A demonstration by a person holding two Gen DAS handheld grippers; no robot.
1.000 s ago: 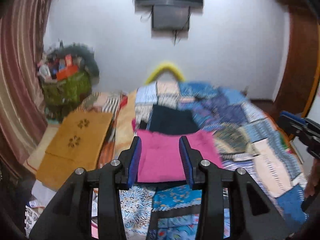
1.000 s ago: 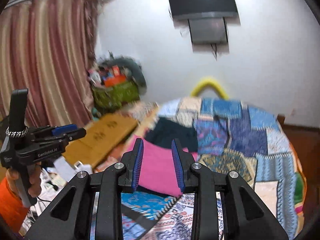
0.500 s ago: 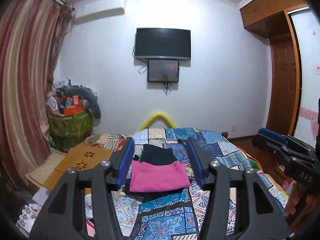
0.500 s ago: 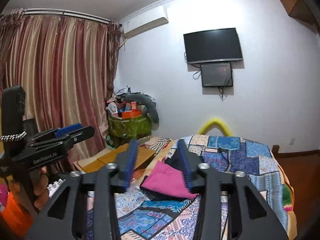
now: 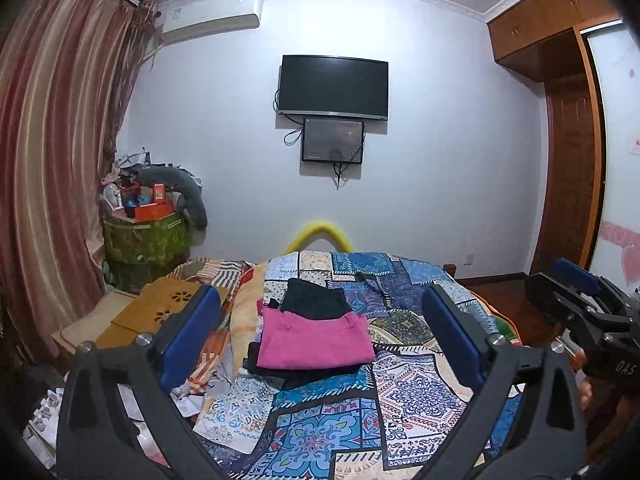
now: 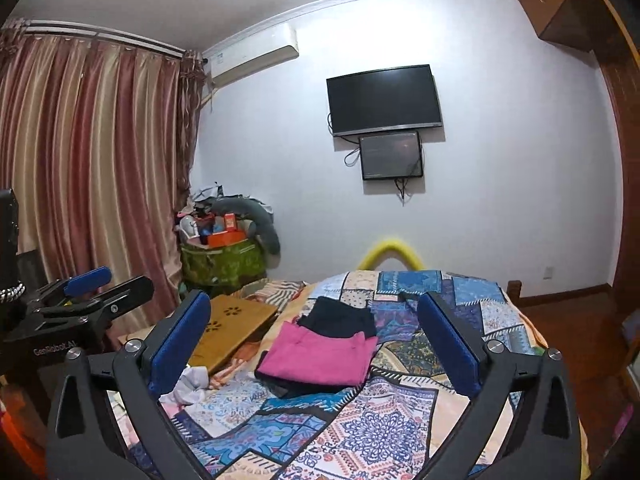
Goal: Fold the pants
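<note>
Orange sleeve [image 6: 16, 440], right view only

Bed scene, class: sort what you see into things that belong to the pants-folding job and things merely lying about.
Belongs to the job:
- folded pink pants
- dark folded garment behind them
- left gripper, jaws just opened, nothing between them
- right gripper, likewise

Just lying about:
- patchwork bedspread
- wooden lap desk
- green bin
- wall television

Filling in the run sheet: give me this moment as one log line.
left hand-held gripper: open, empty | right hand-held gripper: open, empty | pink pants: folded on bed | phase: released
</note>
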